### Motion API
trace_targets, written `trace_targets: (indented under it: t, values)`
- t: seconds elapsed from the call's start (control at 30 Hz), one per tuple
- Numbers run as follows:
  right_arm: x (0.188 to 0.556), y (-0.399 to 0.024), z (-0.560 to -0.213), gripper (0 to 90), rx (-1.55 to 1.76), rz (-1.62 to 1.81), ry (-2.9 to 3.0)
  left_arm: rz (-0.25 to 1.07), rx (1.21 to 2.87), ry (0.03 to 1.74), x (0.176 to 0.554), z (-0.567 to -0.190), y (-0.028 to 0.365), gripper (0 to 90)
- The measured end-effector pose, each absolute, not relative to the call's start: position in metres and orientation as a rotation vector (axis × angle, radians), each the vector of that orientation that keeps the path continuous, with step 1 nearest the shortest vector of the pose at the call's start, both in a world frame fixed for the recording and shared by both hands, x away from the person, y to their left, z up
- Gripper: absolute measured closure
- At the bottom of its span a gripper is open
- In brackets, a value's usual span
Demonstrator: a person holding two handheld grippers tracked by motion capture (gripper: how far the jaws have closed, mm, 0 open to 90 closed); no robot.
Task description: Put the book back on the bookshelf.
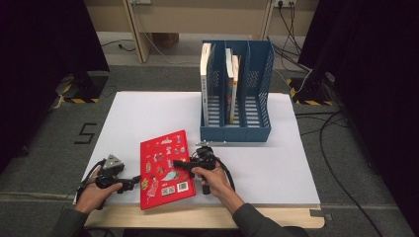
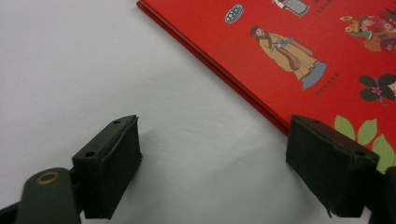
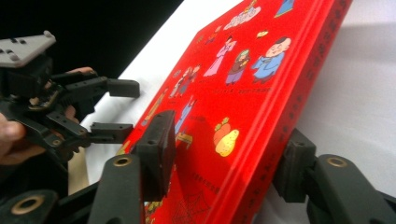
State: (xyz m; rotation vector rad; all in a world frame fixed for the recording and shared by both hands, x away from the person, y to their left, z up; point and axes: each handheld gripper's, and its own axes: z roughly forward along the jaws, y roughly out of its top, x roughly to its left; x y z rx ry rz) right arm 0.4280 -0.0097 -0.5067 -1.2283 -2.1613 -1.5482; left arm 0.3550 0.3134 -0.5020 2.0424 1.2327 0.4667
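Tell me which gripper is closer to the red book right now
Right. The right gripper has its fingers either side of the red book, at its right edge. The left gripper is open on the table just off the book's left edge.

white table top (image 1: pixel 148 111) with a pale wooden front edge, grey carpet floor (image 1: pixel 44 148), black curtains (image 1: pixel 44 34) on both sides, light wooden furniture legs (image 1: pixel 132 29) behind, cables (image 1: pixel 341 148) trailing on the right

Both forearms reach in low from the near edge. The left gripper (image 1: pixel 129 183) points right, jaws spread wide. The right gripper (image 1: pixel 179 164) points left, jaws half closed.
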Motion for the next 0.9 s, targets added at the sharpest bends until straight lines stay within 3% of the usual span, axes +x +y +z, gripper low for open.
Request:
trace_targets:
  t: [0.53,0.77,0.9]
  values:
    - [0.427,-0.013,-0.475,67.1,-1.102,-1.773,-2.082,0.417,1.956,1.326,0.356,-0.499,0.318,16.6]
    - [0.43,-0.015,-0.472,66.6,-1.086,-1.73,-2.054,0.394,1.936,1.317,0.354,-0.497,0.312,30.1]
    - [0.432,-0.017,-0.473,66.4,-1.091,-1.696,-2.045,0.389,1.931,1.312,0.355,-0.498,0.311,32.9]
